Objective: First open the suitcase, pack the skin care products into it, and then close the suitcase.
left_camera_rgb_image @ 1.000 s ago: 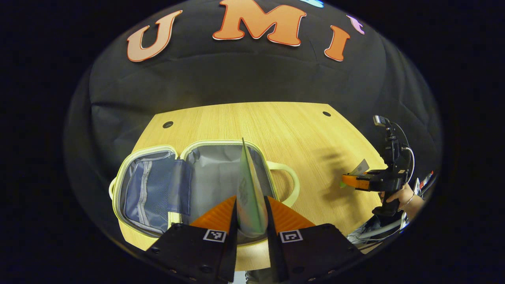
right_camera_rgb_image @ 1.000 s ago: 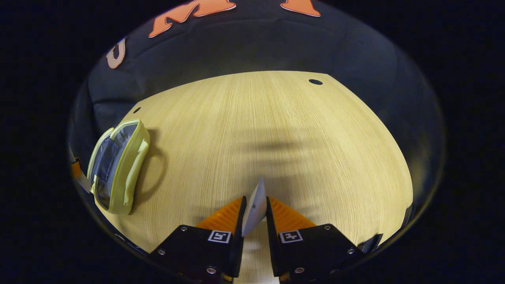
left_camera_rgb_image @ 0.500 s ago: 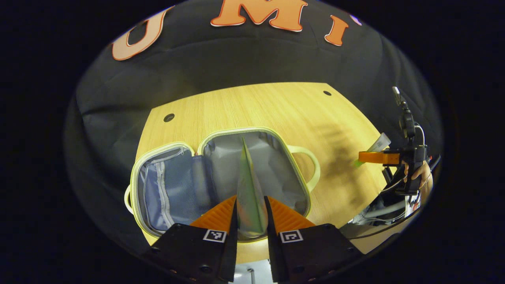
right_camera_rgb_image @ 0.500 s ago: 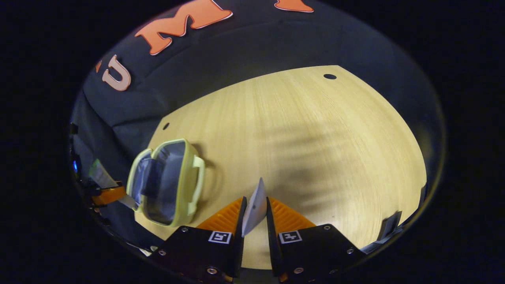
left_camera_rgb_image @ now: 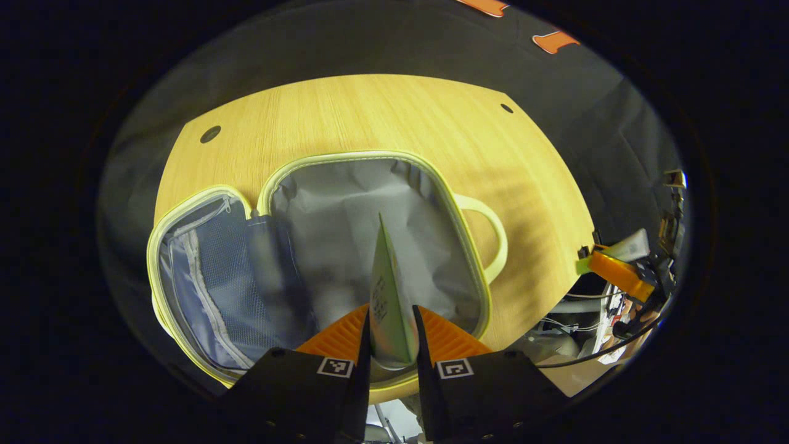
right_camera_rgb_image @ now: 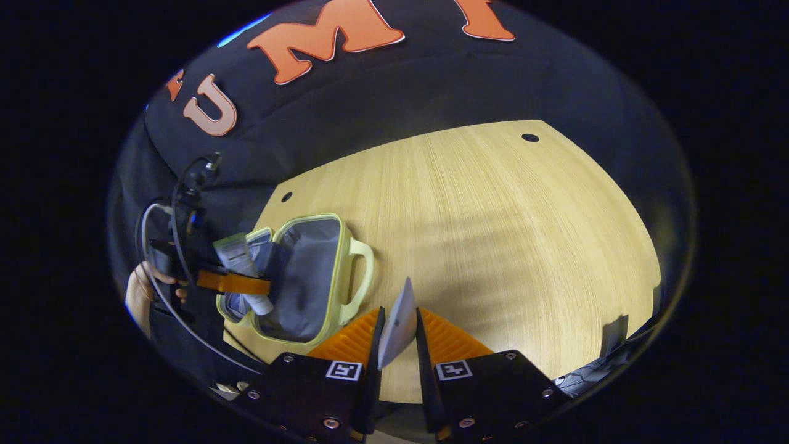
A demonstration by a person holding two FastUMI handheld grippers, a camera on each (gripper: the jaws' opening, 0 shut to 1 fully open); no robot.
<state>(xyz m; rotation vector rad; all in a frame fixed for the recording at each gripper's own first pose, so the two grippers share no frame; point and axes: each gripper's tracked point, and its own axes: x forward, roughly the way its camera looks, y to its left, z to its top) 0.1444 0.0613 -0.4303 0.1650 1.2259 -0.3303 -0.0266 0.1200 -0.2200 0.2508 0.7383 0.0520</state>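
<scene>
The green tube (left_camera_rgb_image: 387, 296) is clamped between the left gripper (left_camera_rgb_image: 391, 327) fingers, seen edge-on in the left gripper view: its flat crimped end points away from the camera, its long axis running along the fingers. Dark print lies on its side, too small and skewed to read. In the right gripper view the same tube (right_camera_rgb_image: 241, 271) hangs over the open suitcase (right_camera_rgb_image: 308, 277), tilted, white cap end down and crimped end up, with a pale label whose writing cannot be made out; the left gripper (right_camera_rgb_image: 237, 282) grips it around the middle, held by a hand (right_camera_rgb_image: 145, 290).

The suitcase (left_camera_rgb_image: 308, 246) lies open flat on the counter (left_camera_rgb_image: 382, 117). Its right half is lined with grey crinkled fabric, its left half carries a blue mesh pocket, and a pale yellow-green trim and handle run round the edge. The tube sits above the grey half.

The right gripper (right_camera_rgb_image: 397, 336) fingers pinch a white tube (right_camera_rgb_image: 397, 324), also edge-on, its flat end pointing forward over bare counter (right_camera_rgb_image: 493, 216) beside the suitcase handle. In the left gripper view that gripper (left_camera_rgb_image: 607, 265) sits off the counter's right edge, grasping the white tube (left_camera_rgb_image: 629, 246).
</scene>
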